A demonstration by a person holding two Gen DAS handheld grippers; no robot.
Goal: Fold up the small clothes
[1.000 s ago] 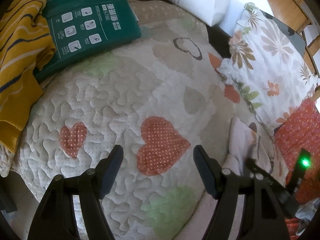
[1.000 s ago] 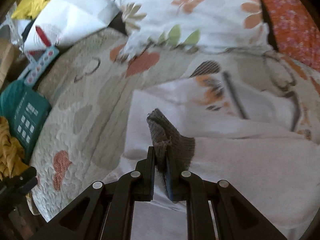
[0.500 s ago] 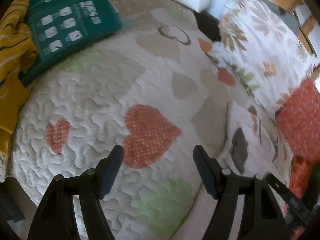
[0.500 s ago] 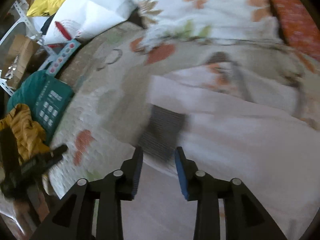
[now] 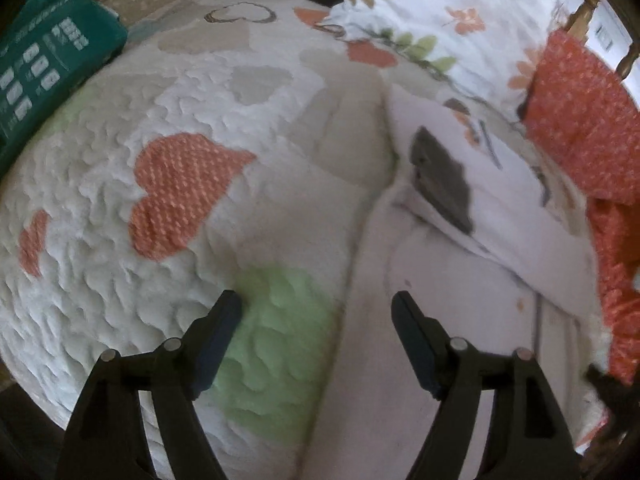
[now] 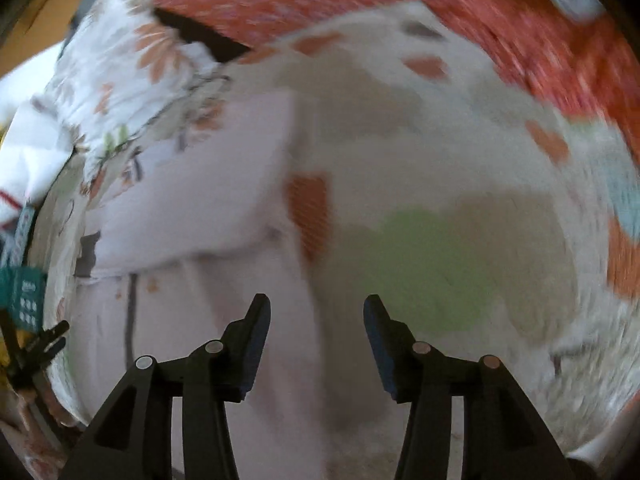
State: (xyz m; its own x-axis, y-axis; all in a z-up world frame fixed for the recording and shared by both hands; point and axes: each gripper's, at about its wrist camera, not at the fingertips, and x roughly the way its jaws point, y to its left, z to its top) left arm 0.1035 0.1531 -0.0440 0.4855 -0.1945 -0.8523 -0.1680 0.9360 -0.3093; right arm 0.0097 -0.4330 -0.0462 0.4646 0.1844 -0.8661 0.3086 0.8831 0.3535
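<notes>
A small pale pink-white garment (image 5: 452, 280) lies on the quilt, with a folded flap and a dark grey cuff (image 5: 440, 178) on top. My left gripper (image 5: 316, 320) is open and empty, just above the garment's left edge. The garment also shows in the right wrist view (image 6: 192, 208), blurred. My right gripper (image 6: 316, 320) is open and empty, over the garment's right edge and the quilt.
The bed has a white quilt (image 5: 120, 200) with orange and green hearts. A green package (image 5: 44, 72) lies at the far left. A floral pillow (image 5: 460, 12) and an orange cloth (image 5: 580, 128) lie at the back right.
My right gripper let go of the grey cuff, opened and swung right over the quilt. My left gripper moved right toward the garment's left edge.
</notes>
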